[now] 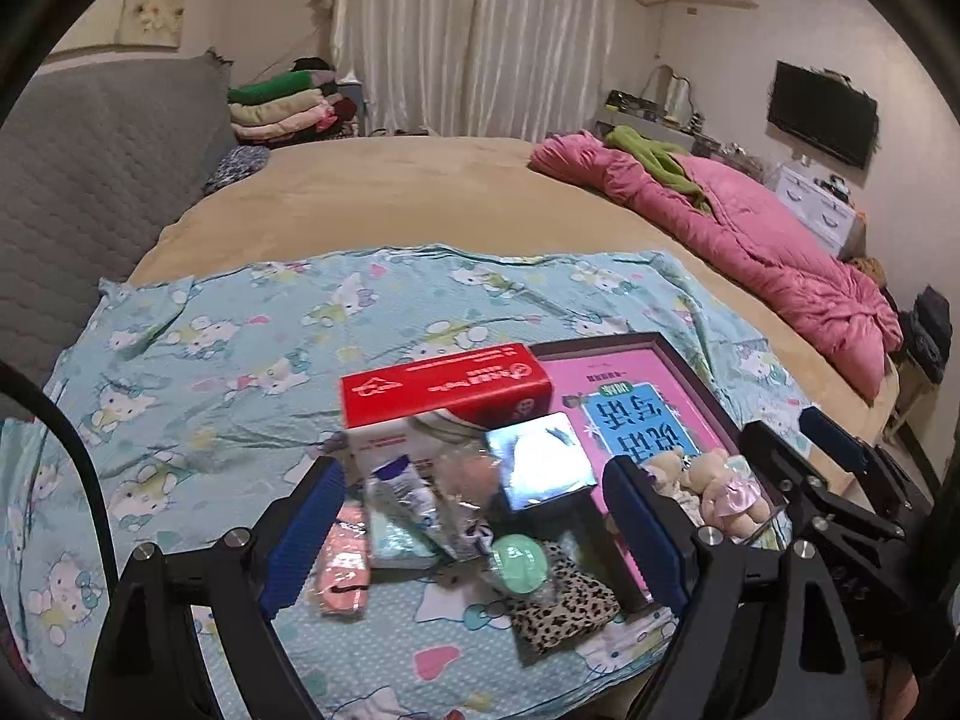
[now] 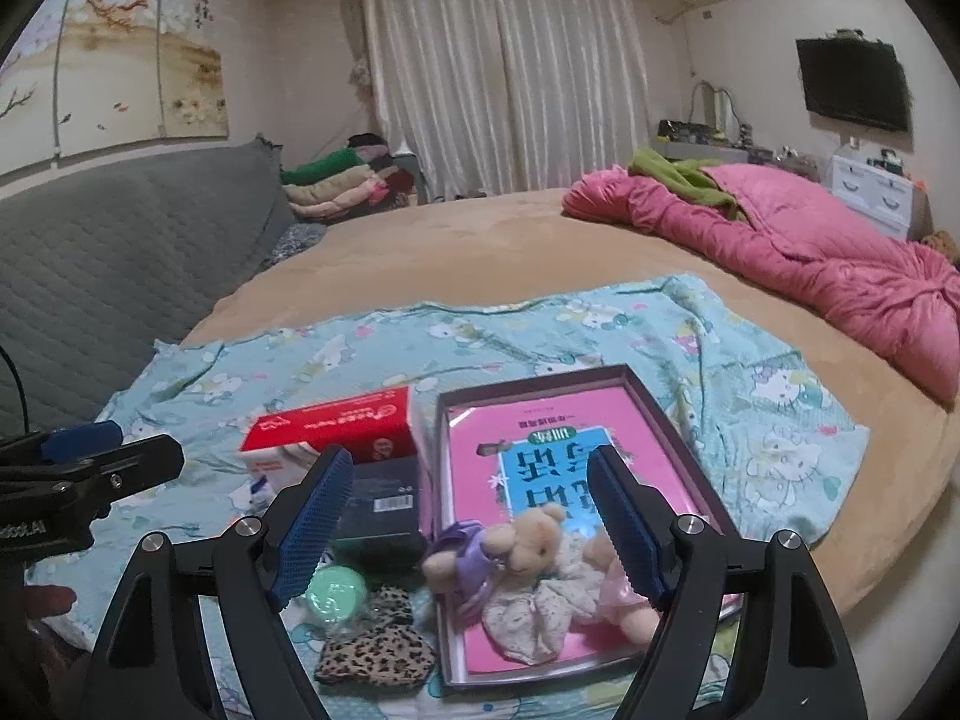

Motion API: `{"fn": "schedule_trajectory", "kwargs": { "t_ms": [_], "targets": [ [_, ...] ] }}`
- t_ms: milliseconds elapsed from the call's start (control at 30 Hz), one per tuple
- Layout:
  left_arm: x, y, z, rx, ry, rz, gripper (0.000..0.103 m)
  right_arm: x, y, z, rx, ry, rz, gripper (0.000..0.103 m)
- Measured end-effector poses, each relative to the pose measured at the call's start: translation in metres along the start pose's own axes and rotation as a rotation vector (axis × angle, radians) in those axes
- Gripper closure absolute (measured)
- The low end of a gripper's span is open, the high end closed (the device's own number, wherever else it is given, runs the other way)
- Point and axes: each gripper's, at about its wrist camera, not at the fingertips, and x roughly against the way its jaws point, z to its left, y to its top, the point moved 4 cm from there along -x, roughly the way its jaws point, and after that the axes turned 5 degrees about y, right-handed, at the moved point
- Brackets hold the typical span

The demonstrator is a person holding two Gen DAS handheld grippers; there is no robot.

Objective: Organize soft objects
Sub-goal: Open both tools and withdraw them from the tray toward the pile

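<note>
I had both claws hanging above the near edge of the bed (image 2: 480, 240), over a light blue cartoon-print sheet (image 1: 240, 324) spread across the tan cover. My left claw (image 1: 474, 534) stood wide open with nothing between its blue pads; through the gap I could see a heap of small things lying on the sheet: a red box (image 1: 444, 387), a squeezed tube (image 1: 402, 492), a shiny foil packet (image 1: 540, 462), a pink packet (image 1: 345, 564), a round mint-green lid (image 1: 516, 561) and a leopard-print cloth (image 1: 564, 606). My right claw (image 2: 474, 522) was open just as wide and gripped nothing. Below it sat a shallow dark-framed tray (image 2: 672, 414) with a pink and blue book (image 2: 540, 462) lying flat inside. The soft things were gathered at the near end of that tray, on top of the book: a small beige teddy bear (image 2: 540, 534), a purple plush piece (image 2: 462, 546) touching its left side, a pale floral scrunchie (image 2: 534, 612) just in front, and a pink-dressed plush toy (image 2: 624, 600) partly hidden behind my right finger. The leopard-print cloth lay outside the tray, just beside its left wall, next to the green lid, with a dark box (image 2: 384, 504) behind them. In the right view my left claw showed at the left edge, well apart from the tray. Farther back a pink quilt (image 2: 810, 258) lay bunched along the right side of the bed, with a green garment (image 2: 678, 174) on top of it, and folded clothes (image 2: 342, 180) were stacked near the curtain (image 2: 510, 72).
</note>
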Motion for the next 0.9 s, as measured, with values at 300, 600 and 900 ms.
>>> {"fn": "schedule_trajectory", "kwargs": {
  "t_ms": [300,600,900],
  "targets": [
    [0.017,0.012,0.068,0.126,0.043,-0.028,0.015,0.013,0.018,0.013,0.016,0.026,-0.019,0.021],
    [0.022,0.007,0.124,0.219,0.087,-0.037,0.015,0.010,0.020,0.036,0.055,0.070,-0.011,0.021],
    [-0.005,-0.016,0.137,0.237,0.085,0.027,0.015,-0.013,-0.004,0.070,0.125,0.130,0.063,0.021]
  ]
}}
